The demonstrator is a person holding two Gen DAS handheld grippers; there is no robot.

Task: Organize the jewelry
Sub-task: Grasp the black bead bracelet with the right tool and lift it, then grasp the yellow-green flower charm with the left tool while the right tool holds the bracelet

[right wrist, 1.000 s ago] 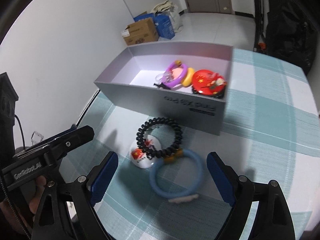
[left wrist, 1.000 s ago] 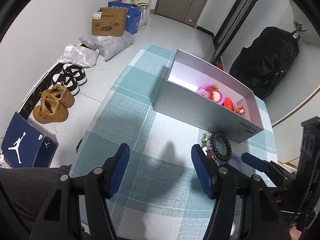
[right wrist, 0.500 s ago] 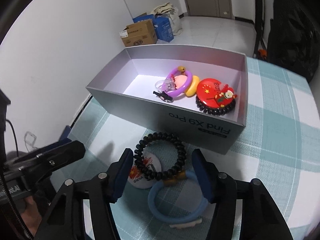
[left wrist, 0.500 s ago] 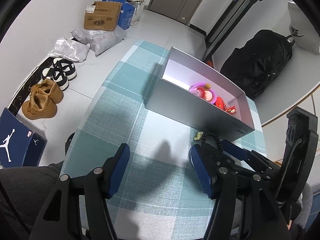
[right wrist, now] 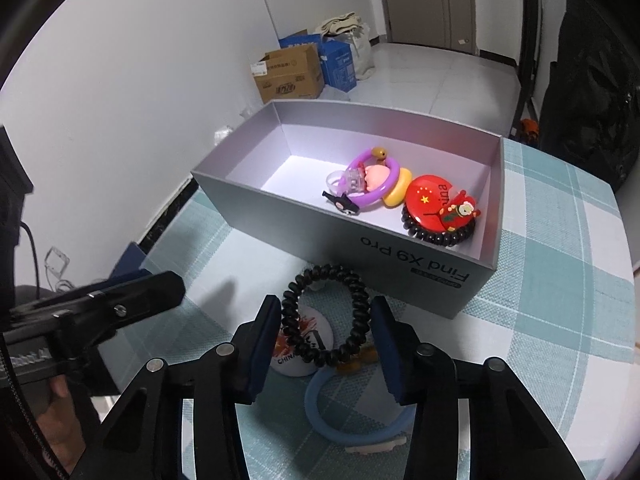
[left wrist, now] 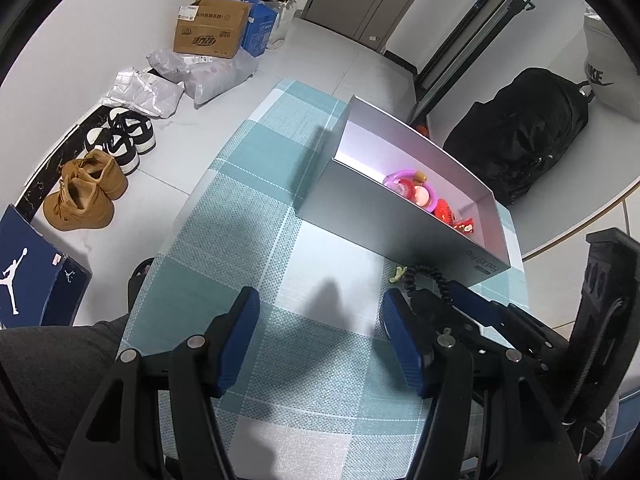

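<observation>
A: Right gripper (right wrist: 326,322)?
B: Narrowed around the black coil bracelet (right wrist: 325,316); both pads touch its sides. It lies on the checked tablecloth (right wrist: 560,320), just before the grey box (right wrist: 400,252)'s near wall, over a white badge (right wrist: 298,346), with a blue ring (right wrist: 356,420) nearer the table's near edge.
A: Left gripper (left wrist: 320,340)?
B: Wide open, holding nothing, above bare cloth (left of the pile).
A: In the box?
B: Purple ring (right wrist: 376,184), red badge (right wrist: 434,200), at its right end.
</observation>
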